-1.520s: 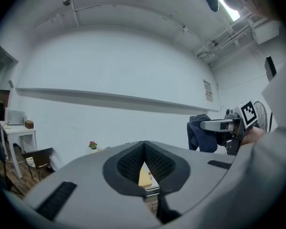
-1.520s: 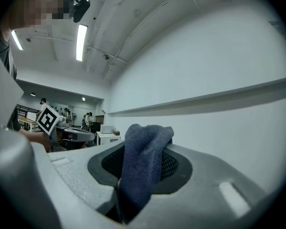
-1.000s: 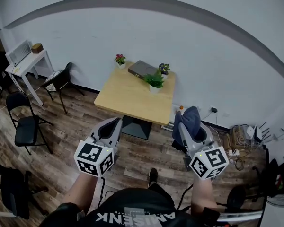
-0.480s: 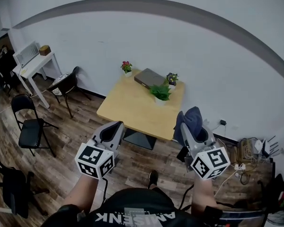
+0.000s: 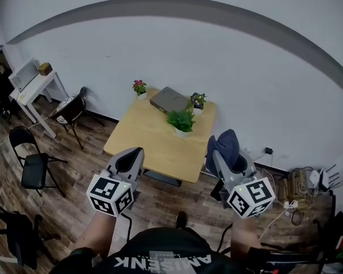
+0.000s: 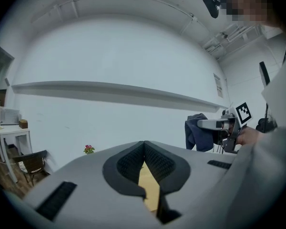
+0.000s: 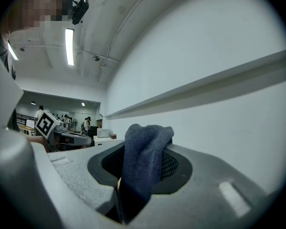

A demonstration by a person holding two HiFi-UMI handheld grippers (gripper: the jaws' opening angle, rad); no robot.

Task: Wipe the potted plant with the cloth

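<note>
Potted plant (image 5: 181, 120) near the table's (image 5: 143, 138) far edge: approach level with your right gripper (image 5: 221, 154) clamped on the cloth (image 5: 226, 140); left gripper (image 5: 134, 153) is closed, empty.

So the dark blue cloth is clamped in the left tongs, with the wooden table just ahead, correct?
Not quite. The dark blue cloth is clamped in the right tongs, as the right gripper view shows. The left tongs are shut on nothing. The wooden table is just ahead, as you said.
</note>
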